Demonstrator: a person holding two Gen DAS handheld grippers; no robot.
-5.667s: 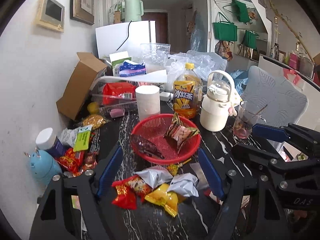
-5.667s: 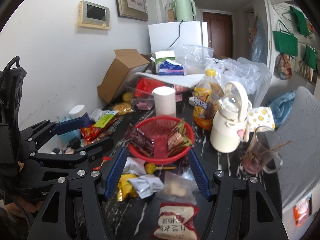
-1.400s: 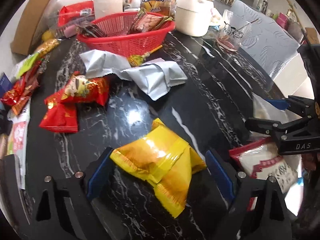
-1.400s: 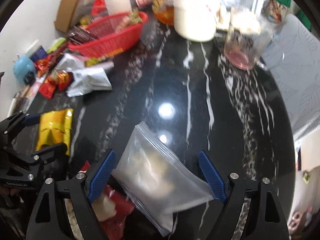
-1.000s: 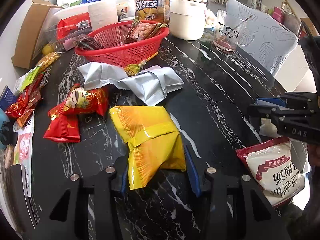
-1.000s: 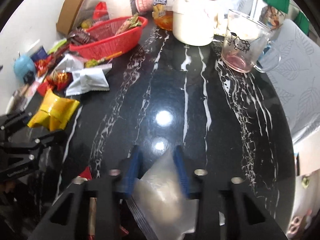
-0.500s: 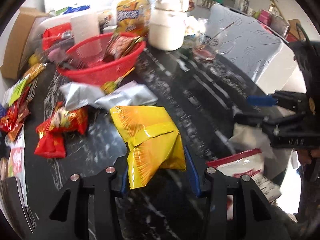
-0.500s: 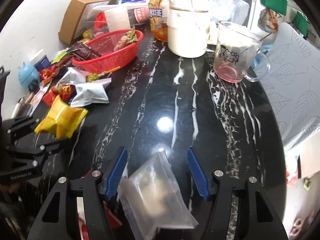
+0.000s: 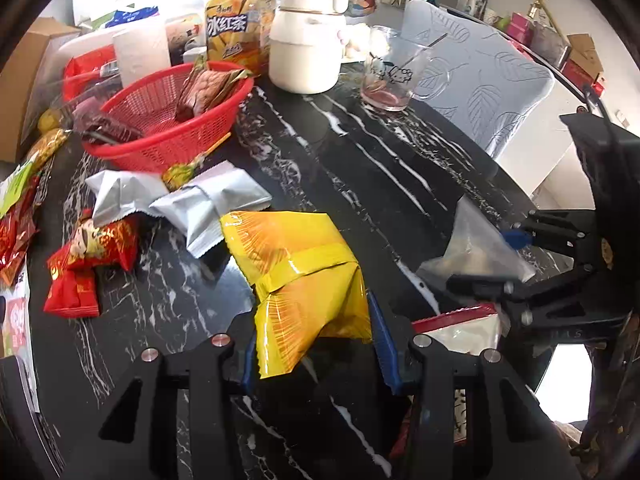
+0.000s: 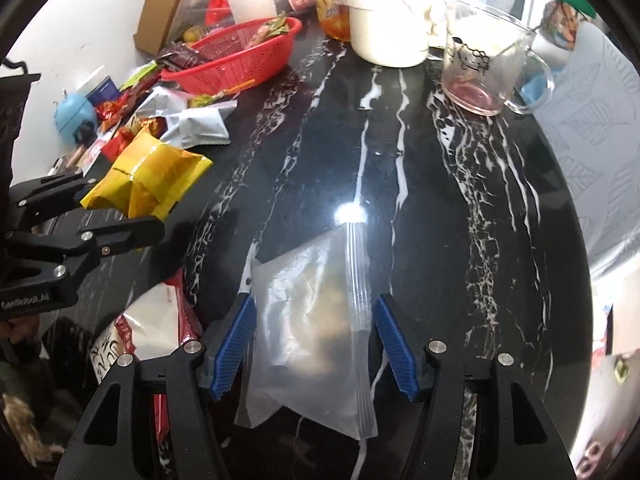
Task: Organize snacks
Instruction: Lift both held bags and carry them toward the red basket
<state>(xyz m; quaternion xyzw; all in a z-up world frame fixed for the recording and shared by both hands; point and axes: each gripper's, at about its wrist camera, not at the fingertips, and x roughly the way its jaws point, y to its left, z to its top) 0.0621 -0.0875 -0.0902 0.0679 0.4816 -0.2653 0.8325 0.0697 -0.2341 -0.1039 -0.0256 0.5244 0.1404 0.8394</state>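
Note:
My left gripper point(image 9: 312, 344) is shut on a yellow snack bag point(image 9: 300, 268) and holds it above the black marble table point(image 9: 380, 160); the bag also shows in the right wrist view point(image 10: 148, 176). My right gripper point(image 10: 314, 340) is shut on a clear zip bag point(image 10: 316, 312), also seen in the left wrist view point(image 9: 476, 252). A red basket point(image 9: 168, 120) with several snack packs stands at the far left, and shows in the right wrist view point(image 10: 240, 56). Silver packets point(image 9: 188, 200) and red packets point(image 9: 88, 256) lie in front of it.
A red-and-white pouch point(image 10: 148, 328) lies at the near edge between the grippers. A white kettle point(image 9: 308, 48), an iced tea bottle point(image 9: 236, 24), a glass mug point(image 10: 484, 60) and a paper roll point(image 9: 142, 56) stand at the back. More snacks point(image 9: 20, 208) and a cardboard box point(image 10: 168, 4) crowd the left side.
Both grippers closed on their bags about a second ago and have lifted them off the table. The view has since swung toward the red basket.

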